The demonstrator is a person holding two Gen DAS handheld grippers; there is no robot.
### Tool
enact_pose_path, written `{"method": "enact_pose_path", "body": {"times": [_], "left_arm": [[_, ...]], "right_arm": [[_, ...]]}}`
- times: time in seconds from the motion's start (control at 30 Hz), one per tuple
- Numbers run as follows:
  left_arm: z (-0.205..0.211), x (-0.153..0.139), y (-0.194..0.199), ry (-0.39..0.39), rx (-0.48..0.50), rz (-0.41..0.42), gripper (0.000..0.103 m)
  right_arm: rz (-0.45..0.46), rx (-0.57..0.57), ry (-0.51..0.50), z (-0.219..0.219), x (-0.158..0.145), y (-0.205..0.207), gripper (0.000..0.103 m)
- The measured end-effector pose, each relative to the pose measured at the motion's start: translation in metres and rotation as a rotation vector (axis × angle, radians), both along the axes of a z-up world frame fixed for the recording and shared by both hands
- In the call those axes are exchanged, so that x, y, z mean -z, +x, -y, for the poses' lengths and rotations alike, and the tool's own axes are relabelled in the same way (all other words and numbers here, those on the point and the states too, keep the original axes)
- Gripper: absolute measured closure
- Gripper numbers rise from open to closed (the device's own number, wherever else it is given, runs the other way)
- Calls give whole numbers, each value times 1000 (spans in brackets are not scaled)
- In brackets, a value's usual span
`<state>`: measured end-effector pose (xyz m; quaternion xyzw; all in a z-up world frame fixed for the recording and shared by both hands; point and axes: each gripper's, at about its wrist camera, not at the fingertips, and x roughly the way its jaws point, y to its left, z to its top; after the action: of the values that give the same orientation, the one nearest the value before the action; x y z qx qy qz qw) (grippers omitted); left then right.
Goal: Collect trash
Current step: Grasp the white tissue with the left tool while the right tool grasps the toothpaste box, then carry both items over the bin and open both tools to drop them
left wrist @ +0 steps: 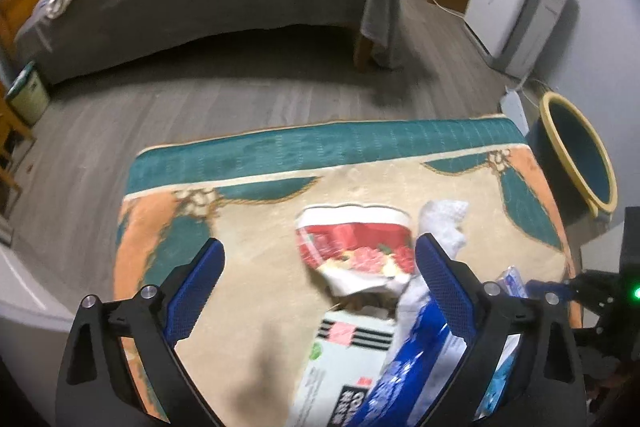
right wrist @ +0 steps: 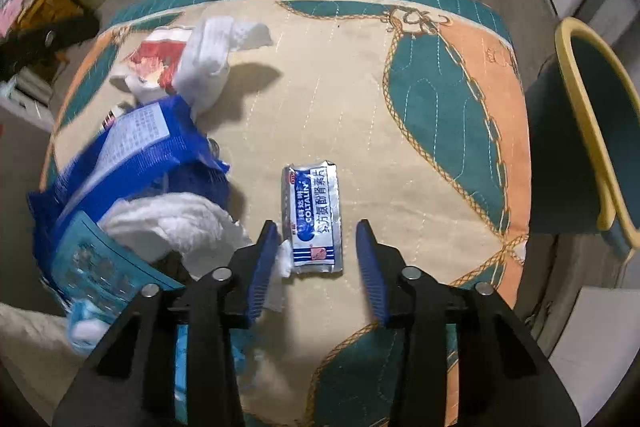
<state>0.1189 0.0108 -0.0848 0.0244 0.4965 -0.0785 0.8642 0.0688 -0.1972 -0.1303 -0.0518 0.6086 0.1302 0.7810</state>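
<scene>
Your right gripper [right wrist: 318, 239] points down over quilted mat [right wrist: 360, 75], jaws partly apart, straddling near end of silver blister pack [right wrist: 314, 219]; pads not pressing it. Pack lies flat on mat, apart from main litter. Your left gripper [left wrist: 320, 267] jaws wide apart, nothing clamped, above red-and-white wrapper [left wrist: 356, 251]. Blue packet [right wrist: 136, 147], crumpled white tissue [right wrist: 212, 55] and white printed box [left wrist: 344, 359] heaped on mat's left side. Bin [right wrist: 592, 131], yellow rim, just beside mat's right edge.
</scene>
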Motion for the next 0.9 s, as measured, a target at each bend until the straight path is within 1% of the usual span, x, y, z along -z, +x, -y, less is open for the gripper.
{"method": "enact_pose_path", "body": {"times": [0.1,0.23,0.3,0.37,0.43,0.5,0.53,0.57,0.63,0.7,0.73,0.9], "left_arm": [[17,2,4,3,63,0,8],[43,8,6,2,137,-19,10],[55,13,8,0,163,-40,15],[68,22,13,12,192,-81,33],[78,32,16,19,217,-122,39],[86,40,17,37,239,-150,53],[90,45,17,50,247,-164,67],[91,48,17,58,250,-172,73],[90,47,17,47,251,-162,75],[87,39,17,36,246,-134,76],[85,31,17,27,241,-102,76],[78,0,17,-36,207,-24,76]], "right_arm": [[-4,13,31,5,-4,2,80],[16,35,60,13,-14,7,80],[28,48,75,18,-22,8,80],[38,60,89,25,-30,10,80],[53,74,93,32,-36,12,80],[59,91,98,39,-37,15,80],[57,100,100,43,-38,16,80],[56,107,104,46,-39,17,80],[60,119,112,52,-41,17,80],[72,134,128,59,-47,23,80],[81,142,137,60,-51,23,80],[150,180,177,79,-79,34,80]]}}
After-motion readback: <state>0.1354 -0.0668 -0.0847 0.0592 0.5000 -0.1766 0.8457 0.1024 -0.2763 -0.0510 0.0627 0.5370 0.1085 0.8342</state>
